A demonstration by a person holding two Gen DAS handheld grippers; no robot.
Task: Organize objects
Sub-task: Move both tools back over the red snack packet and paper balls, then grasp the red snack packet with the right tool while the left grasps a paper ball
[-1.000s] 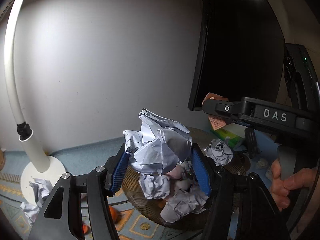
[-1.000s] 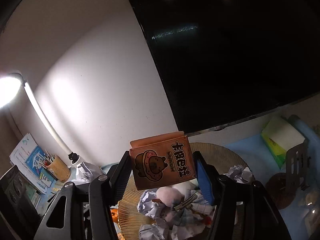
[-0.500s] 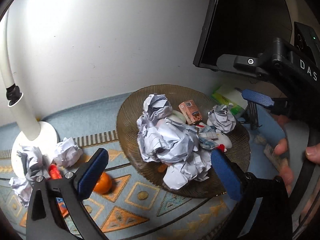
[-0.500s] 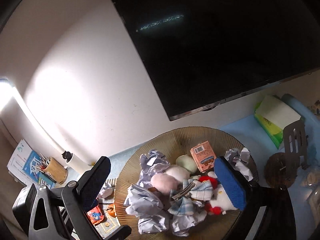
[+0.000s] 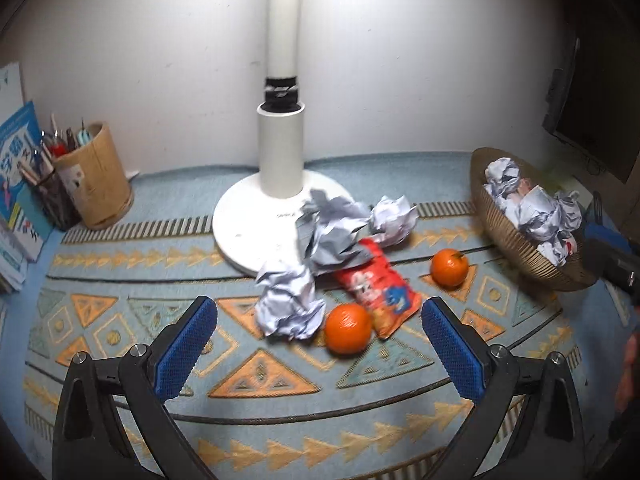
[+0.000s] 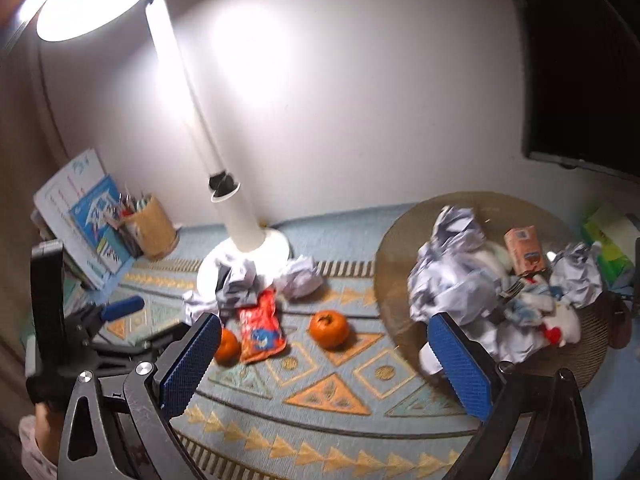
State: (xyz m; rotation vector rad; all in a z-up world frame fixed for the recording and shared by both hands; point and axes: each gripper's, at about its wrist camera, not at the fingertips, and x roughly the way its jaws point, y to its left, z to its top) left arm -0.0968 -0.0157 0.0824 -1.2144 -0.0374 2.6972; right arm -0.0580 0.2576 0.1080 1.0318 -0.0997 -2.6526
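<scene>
My left gripper [image 5: 319,322] is open and empty above the patterned mat, facing crumpled paper balls [image 5: 289,300], a red snack packet [image 5: 378,288] and two oranges [image 5: 347,329] [image 5: 449,267]. My right gripper [image 6: 324,340] is open and empty, above the mat between the oranges [image 6: 329,329] and the woven basket [image 6: 394,240]. The basket holds crumpled paper [image 6: 452,280], an orange carton [image 6: 525,250] and a plush toy [image 6: 560,322]. The basket also shows in the left wrist view [image 5: 516,236].
A white lamp base [image 5: 248,216] stands behind the paper balls. A pen cup [image 5: 94,182] and books [image 5: 18,184] are at the left. A dark monitor [image 6: 580,60] hangs at the right. A green tissue pack [image 6: 612,236] lies behind the basket.
Both grippers opened and dropped the paper ball and the orange carton into the basket. Both then swung left, away from the basket, toward the items by the lamp.
</scene>
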